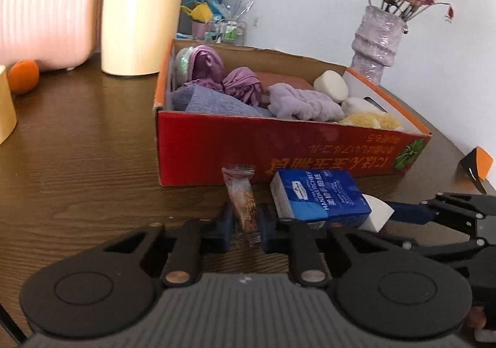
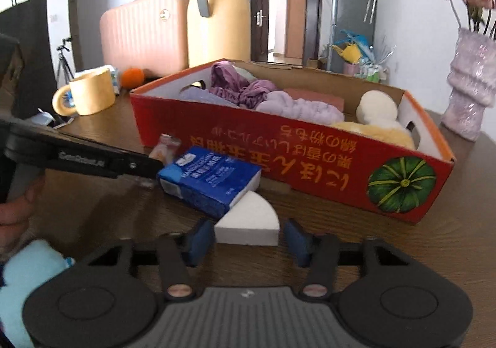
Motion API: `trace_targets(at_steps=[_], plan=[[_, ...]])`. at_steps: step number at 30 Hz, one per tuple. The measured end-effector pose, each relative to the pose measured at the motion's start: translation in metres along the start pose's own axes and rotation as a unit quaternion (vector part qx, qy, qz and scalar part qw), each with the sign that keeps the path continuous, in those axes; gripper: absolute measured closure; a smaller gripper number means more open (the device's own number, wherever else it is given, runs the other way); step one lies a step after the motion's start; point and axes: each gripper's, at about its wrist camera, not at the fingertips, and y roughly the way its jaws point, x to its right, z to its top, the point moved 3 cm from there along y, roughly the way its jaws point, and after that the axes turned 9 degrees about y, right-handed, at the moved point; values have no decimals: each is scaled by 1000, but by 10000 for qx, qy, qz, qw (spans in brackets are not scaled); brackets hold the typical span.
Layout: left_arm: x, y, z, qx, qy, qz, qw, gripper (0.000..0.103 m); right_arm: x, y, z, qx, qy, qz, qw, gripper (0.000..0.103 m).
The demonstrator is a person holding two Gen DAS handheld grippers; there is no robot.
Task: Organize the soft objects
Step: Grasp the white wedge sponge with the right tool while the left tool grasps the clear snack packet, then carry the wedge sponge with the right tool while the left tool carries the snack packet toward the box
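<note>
Soft objects fill the red cardboard box (image 1: 279,143) ahead of the left gripper (image 1: 245,224): purple cloths (image 1: 217,69), a lilac towel (image 1: 303,103) and a white sponge (image 1: 330,84). In the left wrist view, that gripper's blue pads sit narrowly apart on either side of a wrapped snack (image 1: 243,199) lying on the wooden table (image 1: 77,146); whether they press it is unclear. Just right of the pads lies a blue tissue pack (image 1: 319,196).

From the right wrist view, the right gripper (image 2: 246,238) is wide open, its pads flanking a white wedge sponge (image 2: 248,222) without clearly touching it. The tissue pack (image 2: 210,177) lies just ahead-left, the box (image 2: 310,162) beyond.
</note>
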Motion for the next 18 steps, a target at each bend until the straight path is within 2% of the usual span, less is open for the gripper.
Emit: trace_targets(at_steps=[5,9,12,15,18], plan=[[7,-1,0,64,205,142,9997,88,5,-1,1,33,154,59,9999,70],[9,-13,2,14,195,352,9992,88,4,-14,-1,122,88,-111,9998,71],[15,-45,-2,182,141,529,9983,88,6,-46,-10,283,154,-94,9994,71],[31,-94,-12,545,162,811,9951,88,9,-89,-27,408,354,-63,9985,71],[54,-138,-28,781,28,698,9945,88,7,-132,-47,546,509,110,9971,71]])
